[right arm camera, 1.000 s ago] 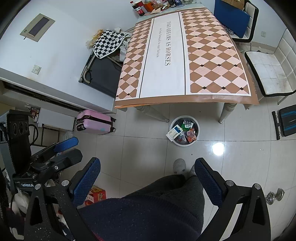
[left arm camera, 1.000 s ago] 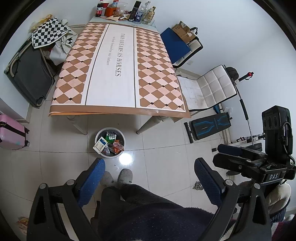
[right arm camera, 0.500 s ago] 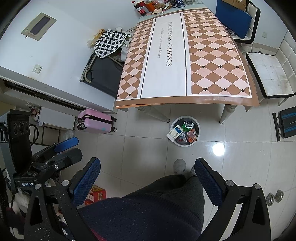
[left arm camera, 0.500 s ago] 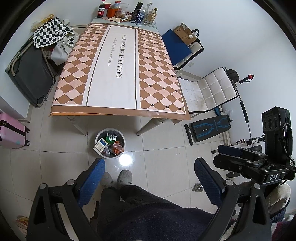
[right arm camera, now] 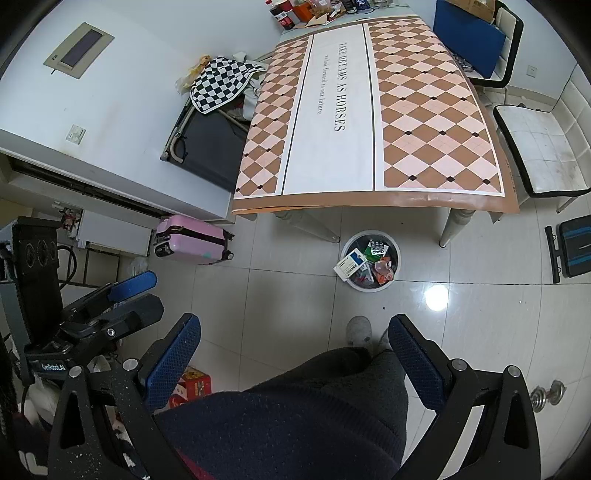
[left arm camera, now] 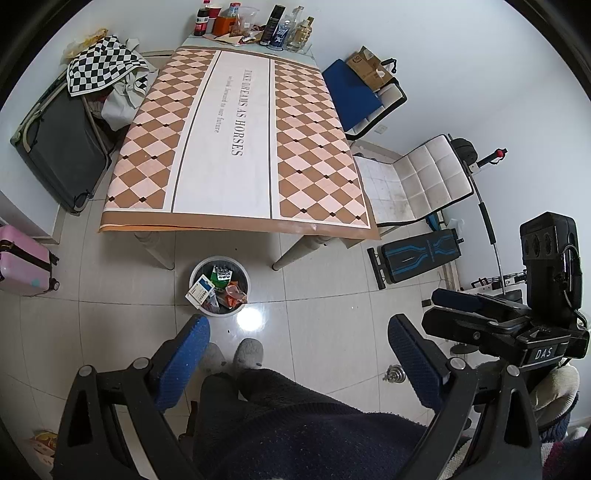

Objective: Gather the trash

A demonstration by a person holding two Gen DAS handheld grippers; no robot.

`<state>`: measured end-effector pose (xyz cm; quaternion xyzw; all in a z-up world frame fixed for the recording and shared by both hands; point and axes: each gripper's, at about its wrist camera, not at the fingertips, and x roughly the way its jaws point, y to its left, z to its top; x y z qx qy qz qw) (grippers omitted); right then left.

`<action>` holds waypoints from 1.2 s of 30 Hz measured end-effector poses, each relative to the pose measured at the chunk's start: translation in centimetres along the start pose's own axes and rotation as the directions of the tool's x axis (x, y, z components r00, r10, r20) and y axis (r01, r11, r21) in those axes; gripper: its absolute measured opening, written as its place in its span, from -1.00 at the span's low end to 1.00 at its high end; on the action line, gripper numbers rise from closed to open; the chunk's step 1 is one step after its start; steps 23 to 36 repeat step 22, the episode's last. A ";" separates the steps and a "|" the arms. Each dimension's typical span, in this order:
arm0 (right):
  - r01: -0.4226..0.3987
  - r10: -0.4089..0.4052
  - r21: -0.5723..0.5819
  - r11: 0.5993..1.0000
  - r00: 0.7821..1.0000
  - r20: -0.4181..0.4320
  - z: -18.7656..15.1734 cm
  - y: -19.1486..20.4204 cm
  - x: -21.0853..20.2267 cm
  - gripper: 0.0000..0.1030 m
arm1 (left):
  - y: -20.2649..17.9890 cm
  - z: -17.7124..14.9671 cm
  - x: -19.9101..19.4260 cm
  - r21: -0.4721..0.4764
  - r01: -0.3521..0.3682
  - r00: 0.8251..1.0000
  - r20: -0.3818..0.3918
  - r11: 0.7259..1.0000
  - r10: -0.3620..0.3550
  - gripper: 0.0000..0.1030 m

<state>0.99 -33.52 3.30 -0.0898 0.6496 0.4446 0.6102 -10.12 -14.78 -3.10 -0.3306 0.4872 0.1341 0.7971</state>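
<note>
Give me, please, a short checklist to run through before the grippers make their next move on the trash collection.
1. Left gripper open and empty: ok.
2. Right gripper open and empty: ok.
3. Trash bin upright on the floor by the table: ok.
4. All trash fully inside the bin: not ok; white box overhangs the rim.
5. Loose trash left on the patterned tabletop: ok, none seen.
6. Items at the table's far end being trash: cannot tell.
</note>
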 end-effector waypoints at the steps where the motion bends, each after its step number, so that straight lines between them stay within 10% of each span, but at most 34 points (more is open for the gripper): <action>1: 0.001 -0.001 0.000 1.000 1.000 0.000 0.0 0.0 0.0 0.99 | 0.0 0.0 0.0 0.001 0.000 1.000 0.000 1.000 0.000 0.92; 36: 0.000 0.000 -0.013 1.000 1.000 -0.004 0.1 0.0 -0.3 0.99 | -0.3 0.2 0.0 -0.002 0.009 1.000 0.004 1.000 -0.009 0.92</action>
